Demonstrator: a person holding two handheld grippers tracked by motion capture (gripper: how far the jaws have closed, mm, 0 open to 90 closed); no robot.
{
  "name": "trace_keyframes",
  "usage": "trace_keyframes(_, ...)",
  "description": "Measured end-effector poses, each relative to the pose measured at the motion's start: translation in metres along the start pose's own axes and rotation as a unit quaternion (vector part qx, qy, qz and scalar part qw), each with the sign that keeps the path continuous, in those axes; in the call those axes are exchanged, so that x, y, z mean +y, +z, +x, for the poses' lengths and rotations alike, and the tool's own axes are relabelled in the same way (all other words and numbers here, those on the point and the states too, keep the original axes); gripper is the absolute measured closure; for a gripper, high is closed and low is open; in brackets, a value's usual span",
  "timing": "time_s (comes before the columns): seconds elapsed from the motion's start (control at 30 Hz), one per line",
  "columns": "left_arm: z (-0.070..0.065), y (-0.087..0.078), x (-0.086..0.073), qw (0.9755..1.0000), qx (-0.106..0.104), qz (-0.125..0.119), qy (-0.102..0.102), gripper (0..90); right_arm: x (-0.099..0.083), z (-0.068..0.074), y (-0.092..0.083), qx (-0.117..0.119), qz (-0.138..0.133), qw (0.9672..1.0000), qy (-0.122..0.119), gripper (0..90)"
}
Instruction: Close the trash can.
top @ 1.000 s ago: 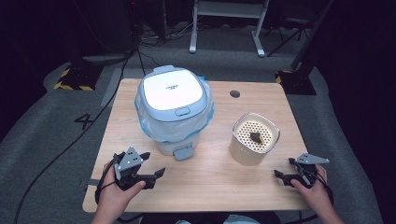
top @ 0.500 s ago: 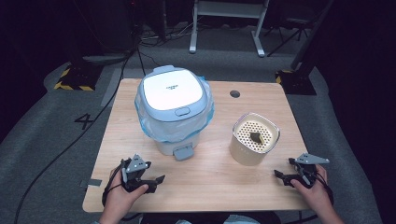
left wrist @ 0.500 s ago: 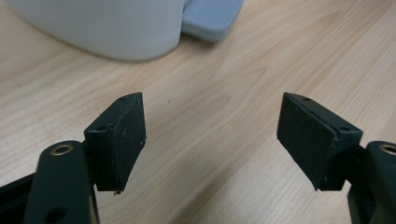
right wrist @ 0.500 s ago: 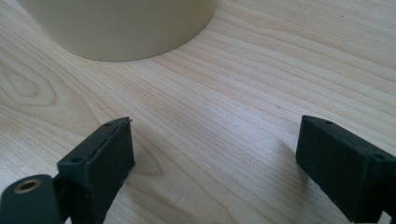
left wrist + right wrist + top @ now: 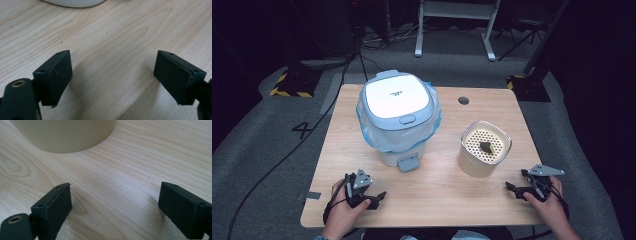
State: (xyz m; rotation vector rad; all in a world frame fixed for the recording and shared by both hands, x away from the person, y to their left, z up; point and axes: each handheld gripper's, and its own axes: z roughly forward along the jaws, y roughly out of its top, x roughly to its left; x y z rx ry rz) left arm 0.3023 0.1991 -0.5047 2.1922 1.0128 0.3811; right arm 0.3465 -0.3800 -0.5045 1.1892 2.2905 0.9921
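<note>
Lowered since the earlier frame, the left tool rests at lower left on the worktop, its jaws having just been opening wide, empty. Right tool gapes too. Left gripper view: the pedal bin, probably, sits at top edge. Right gripper view: the beige canister looms upper left; a careless reach could topple it.

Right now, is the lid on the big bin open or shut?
Shut. The white lid lies flat on the bin, no gap showing.

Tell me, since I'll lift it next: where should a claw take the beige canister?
Probably by its rim on the right, coming from above with one jaw inside. The beige canister looks too wide to span, and its top is open above the perforated insert.
</note>
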Motion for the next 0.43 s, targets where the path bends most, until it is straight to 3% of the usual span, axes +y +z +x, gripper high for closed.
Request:
trace_keyframes(0.17, 0.0041, 0.0034, 0.0036, 0.9994, 0.026, -0.001, -0.024, 14.7, 0.0, 0.0001, 0.0, 0.0, 0.0, 1.0, 0.0, 11.4)
trace_keyframes(0.43, 0.0045, 0.004, 0.0042, 0.9992, 0.027, -0.001, -0.029, 14.6, 0.0, 0.0, 0.0, 0.0, 0.0, 1.0, -0.001, 11.6)
